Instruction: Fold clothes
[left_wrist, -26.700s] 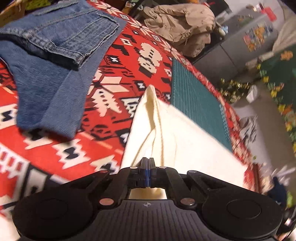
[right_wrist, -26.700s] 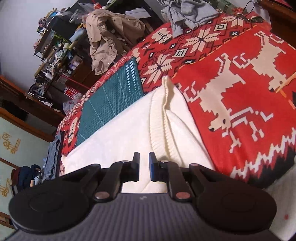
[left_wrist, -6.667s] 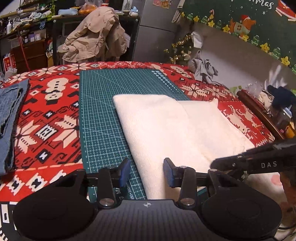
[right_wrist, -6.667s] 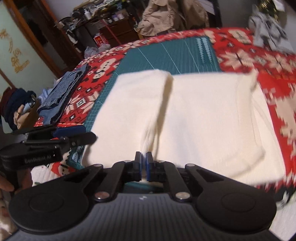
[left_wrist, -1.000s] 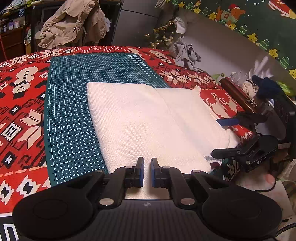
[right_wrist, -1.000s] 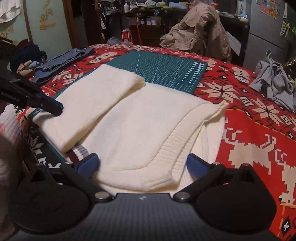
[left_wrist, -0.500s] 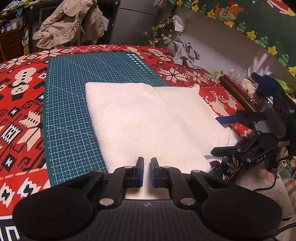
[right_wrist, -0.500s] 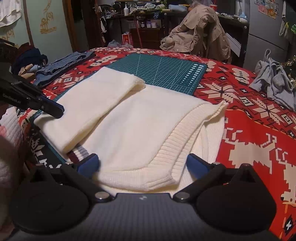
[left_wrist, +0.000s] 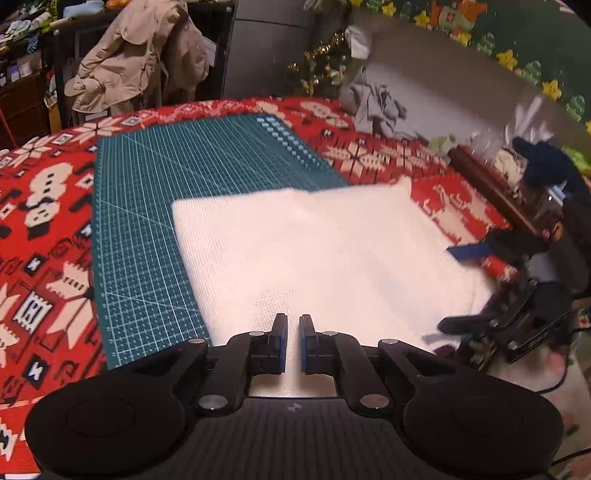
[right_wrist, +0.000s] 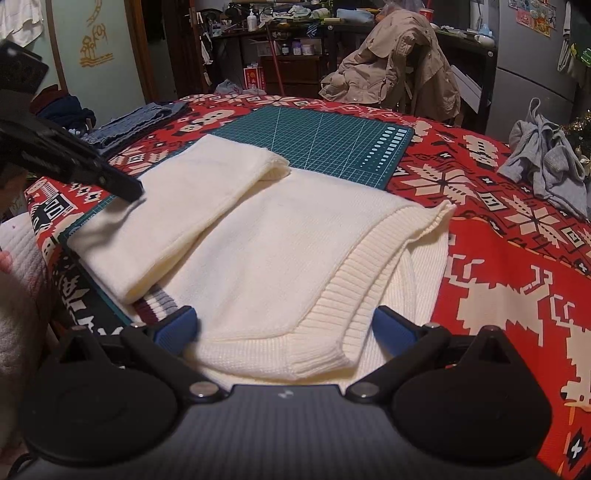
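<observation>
right wrist view: right gripper (right_wrist: 283, 328) jaws wide open over the near white sweater (right_wrist: 280, 254); left gripper (left_wrist: 292, 343) jaws nearly closed, empty.

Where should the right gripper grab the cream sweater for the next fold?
Probably the ribbed hem on the near edge of the cream sweater, coming in low from the near side. It lies doubled and slightly raised, already between the open right gripper fingers.

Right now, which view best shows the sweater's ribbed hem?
The right wrist view: the ribbed hem of the cream sweater runs sharp and close between the open fingers. The left wrist view shows only blurred flat knit, no ribbing discernible.
</observation>
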